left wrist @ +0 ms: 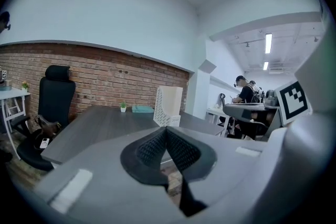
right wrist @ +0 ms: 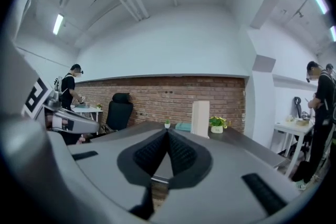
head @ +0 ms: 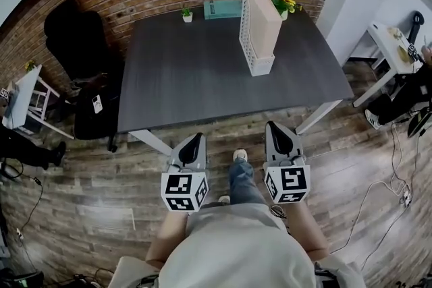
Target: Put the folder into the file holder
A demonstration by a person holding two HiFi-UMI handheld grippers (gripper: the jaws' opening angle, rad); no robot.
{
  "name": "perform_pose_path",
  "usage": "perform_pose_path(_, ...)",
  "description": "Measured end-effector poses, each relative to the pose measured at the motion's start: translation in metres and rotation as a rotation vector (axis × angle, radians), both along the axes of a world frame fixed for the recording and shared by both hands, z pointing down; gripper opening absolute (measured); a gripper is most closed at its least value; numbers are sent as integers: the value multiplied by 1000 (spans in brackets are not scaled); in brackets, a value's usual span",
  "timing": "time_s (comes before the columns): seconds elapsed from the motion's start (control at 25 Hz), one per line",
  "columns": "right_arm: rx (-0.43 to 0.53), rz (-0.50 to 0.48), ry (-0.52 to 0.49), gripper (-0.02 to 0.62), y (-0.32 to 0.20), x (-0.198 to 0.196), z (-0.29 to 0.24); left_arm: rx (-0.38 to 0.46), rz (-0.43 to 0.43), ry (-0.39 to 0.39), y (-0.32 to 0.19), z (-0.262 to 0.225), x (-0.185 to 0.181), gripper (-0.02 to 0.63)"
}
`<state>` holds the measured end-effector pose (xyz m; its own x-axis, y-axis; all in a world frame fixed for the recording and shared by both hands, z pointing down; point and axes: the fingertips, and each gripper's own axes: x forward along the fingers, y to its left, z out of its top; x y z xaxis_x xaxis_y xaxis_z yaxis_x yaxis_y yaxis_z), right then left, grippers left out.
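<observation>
A white lattice file holder (head: 258,30) stands upright on the far right part of the dark grey table (head: 196,77). It shows a beige face on its right side, and I cannot tell whether that is the folder. The holder also shows in the left gripper view (left wrist: 168,106) and in the right gripper view (right wrist: 200,118). My left gripper (head: 196,138) and right gripper (head: 275,126) hover side by side over the floor, just short of the table's near edge. Both are shut and hold nothing; their pads meet tip to tip in the left gripper view (left wrist: 167,129) and the right gripper view (right wrist: 168,131).
At the table's back edge sit a teal box (head: 223,8), a small green plant (head: 187,14) and a yellow-flowered plant (head: 282,5). A black office chair (head: 77,30) stands at the left, a white desk (head: 395,50) with a person beside it at the right. Cables (head: 398,192) lie on the wood floor.
</observation>
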<state>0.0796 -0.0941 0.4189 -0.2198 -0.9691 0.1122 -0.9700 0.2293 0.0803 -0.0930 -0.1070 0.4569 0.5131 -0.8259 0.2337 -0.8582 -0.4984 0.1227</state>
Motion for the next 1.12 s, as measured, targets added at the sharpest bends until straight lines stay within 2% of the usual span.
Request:
perform_pose_path(0.2,20,-16,15,2,37,-13,9,-4,10,2,30,7,-4,11)
perform_pose_path(0.4,-8,-3,5,2,55,-13,21,-10,13,4,44,11,-8,11)
perform_pose_path(0.64,-8,-16,-54,1,55,-13,17,-4,12,2,46,8,-8,11)
perform_pose_path(1.12,-10,-1,-65,0,50,-10,18,-18,29,-5,40,13,-5,11)
